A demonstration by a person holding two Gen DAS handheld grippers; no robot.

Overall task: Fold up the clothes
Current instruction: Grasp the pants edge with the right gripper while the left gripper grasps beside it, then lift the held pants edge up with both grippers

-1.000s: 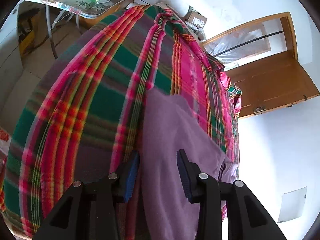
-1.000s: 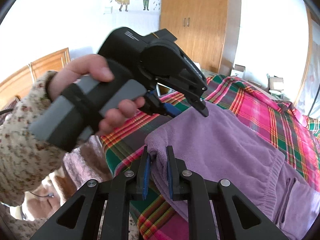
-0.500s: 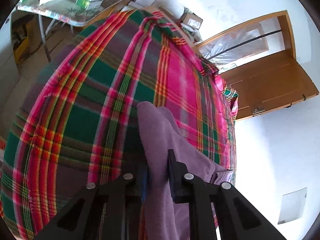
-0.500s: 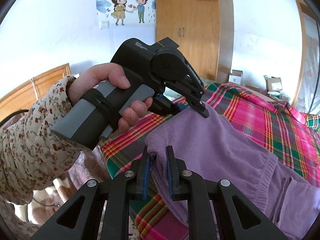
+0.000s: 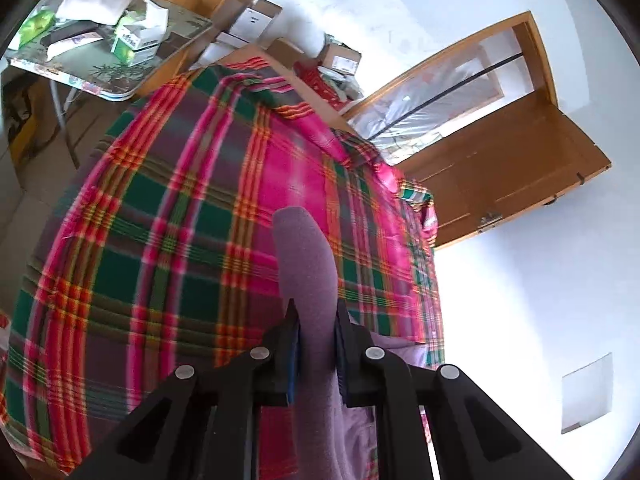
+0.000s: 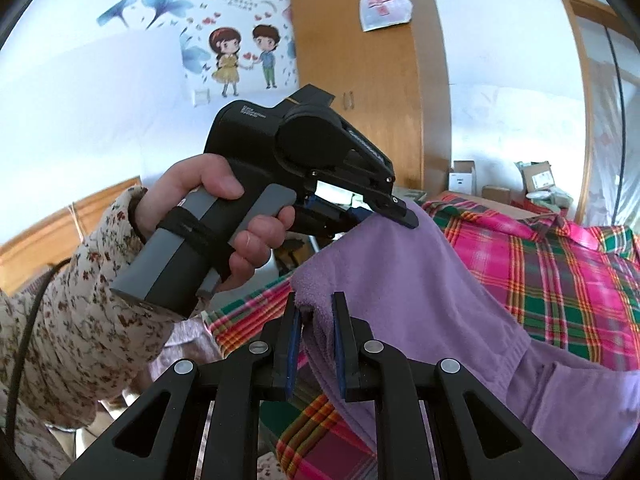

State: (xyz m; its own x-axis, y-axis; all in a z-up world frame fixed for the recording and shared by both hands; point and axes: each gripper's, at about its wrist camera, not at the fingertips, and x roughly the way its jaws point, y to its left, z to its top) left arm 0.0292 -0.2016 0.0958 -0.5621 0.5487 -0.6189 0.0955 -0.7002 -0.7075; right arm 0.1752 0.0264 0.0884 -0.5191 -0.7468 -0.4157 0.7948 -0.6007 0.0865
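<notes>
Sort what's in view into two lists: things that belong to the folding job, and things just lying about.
In the job:
purple garment
left gripper, shut on it
right gripper, shut on it
plaid bedspread, the surface underneath

Lying about:
folding table with green boxes
cardboard boxes
wardrobe
plastic bag
wall stickers

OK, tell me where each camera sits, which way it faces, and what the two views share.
Left wrist: on the left gripper, looking along its fingers across the plaid bedspread toward a door; only the gripper's own fingers show.
Right wrist: on the right gripper, facing a wardrobe; the person's left hand and floral sleeve show, holding the left gripper.
Shared: the purple garment, clamped by both grippers, and the bedspread.
</notes>
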